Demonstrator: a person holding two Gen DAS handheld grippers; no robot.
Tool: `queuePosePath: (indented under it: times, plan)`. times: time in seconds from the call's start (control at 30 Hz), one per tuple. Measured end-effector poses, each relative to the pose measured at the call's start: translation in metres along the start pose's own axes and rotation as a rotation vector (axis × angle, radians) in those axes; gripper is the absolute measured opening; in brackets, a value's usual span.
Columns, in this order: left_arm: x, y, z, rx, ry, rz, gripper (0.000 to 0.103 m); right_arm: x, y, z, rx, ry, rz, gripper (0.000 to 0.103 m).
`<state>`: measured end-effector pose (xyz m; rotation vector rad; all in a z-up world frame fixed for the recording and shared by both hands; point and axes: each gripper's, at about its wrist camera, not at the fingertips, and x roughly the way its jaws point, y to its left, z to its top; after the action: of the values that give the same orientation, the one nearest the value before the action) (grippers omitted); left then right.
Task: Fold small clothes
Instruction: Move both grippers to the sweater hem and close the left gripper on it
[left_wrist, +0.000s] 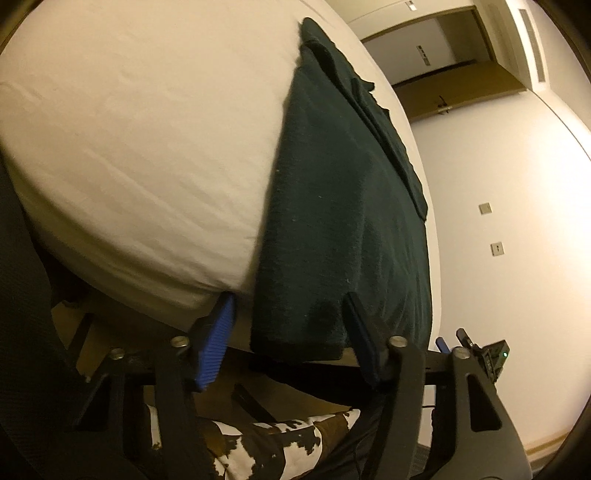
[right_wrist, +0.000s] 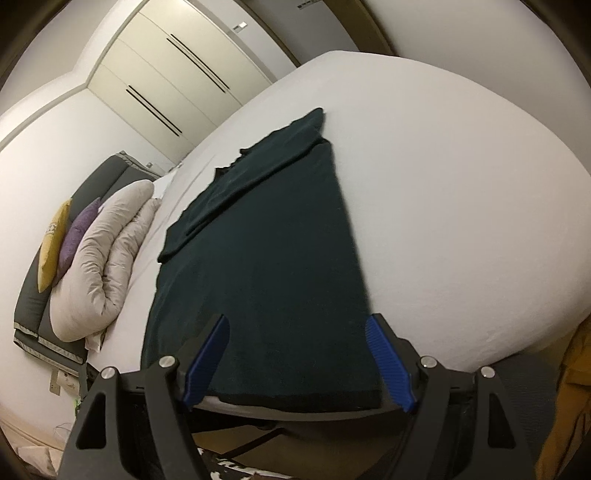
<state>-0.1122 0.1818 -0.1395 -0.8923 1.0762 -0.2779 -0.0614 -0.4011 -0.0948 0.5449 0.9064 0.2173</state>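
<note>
A dark green garment (left_wrist: 332, 206) lies flat and lengthwise on the white bed (left_wrist: 129, 147), its far part folded over on top. Its near hem reaches the mattress edge. My left gripper (left_wrist: 289, 295) is at that edge with its jaws apart. The hem's left corner lies between its blue pads (left_wrist: 218, 339), which do not press on it. In the right wrist view the same garment (right_wrist: 266, 258) runs away from me across the bed (right_wrist: 461, 203). My right gripper (right_wrist: 297, 317) stands open and wide, straddling the hem's right part without pinching it.
A rolled pale duvet (right_wrist: 107, 266) with a yellow pillow (right_wrist: 53, 251) and a purple pillow (right_wrist: 79, 232) lies on a grey bench left of the bed. A wardrobe (right_wrist: 173, 70) stands behind. A cow-pattern rug (left_wrist: 273, 450) covers the floor below. A wooden door (left_wrist: 454, 96) is beyond the bed.
</note>
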Motion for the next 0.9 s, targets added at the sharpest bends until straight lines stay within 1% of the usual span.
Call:
queuePosePath:
  times: [0.03, 0.07, 0.1, 0.17, 0.23, 0.33, 0.43, 0.5, 0.6, 0.77, 0.83, 0.9]
  plan:
    - [0.000, -0.001, 0.001, 0.004, 0.003, -0.006, 0.044, 0.000, -0.005, 0.002, 0.004, 0.019, -0.014, 0.080]
    - [0.002, -0.001, 0.001, 0.008, 0.009, -0.017, 0.033, -0.001, -0.009, 0.003, 0.008, 0.032, -0.017, 0.080]
    - [0.003, 0.000, 0.002, 0.009, 0.011, -0.019, 0.032, -0.001, -0.014, 0.005, 0.017, 0.059, -0.017, 0.080]
    - [0.006, 0.000, 0.005, 0.009, 0.010, -0.027, 0.025, 0.001, -0.023, 0.007, 0.030, 0.114, -0.017, 0.080]
    - [0.006, 0.001, 0.006, 0.011, 0.012, -0.031, 0.015, 0.003, -0.029, 0.007, 0.033, 0.148, -0.025, 0.080]
    - [0.004, -0.001, 0.008, 0.024, 0.007, -0.039, 0.010, 0.010, -0.035, 0.003, 0.048, 0.202, -0.018, 0.080]
    - [0.003, -0.001, 0.008, 0.025, 0.008, -0.049, 0.008, 0.020, -0.042, -0.001, 0.063, 0.265, -0.008, 0.080]
    - [0.001, 0.000, 0.008, 0.025, 0.010, -0.055, 0.008, 0.021, -0.044, -0.002, 0.070, 0.276, 0.007, 0.080]
    - [0.001, 0.000, 0.008, 0.024, 0.013, -0.064, 0.007, 0.020, -0.049, -0.004, 0.096, 0.296, 0.055, 0.079]
    - [0.002, 0.001, 0.011, 0.014, 0.017, -0.075, 0.007, 0.022, -0.051, -0.007, 0.123, 0.313, 0.111, 0.069]
    - [0.001, 0.004, 0.009, 0.009, 0.024, -0.068, 0.007, 0.024, -0.047, -0.006, 0.121, 0.321, 0.134, 0.065]
    - [0.003, 0.006, 0.010, 0.002, 0.031, -0.064, 0.007, 0.029, -0.042, -0.006, 0.111, 0.338, 0.139, 0.063]
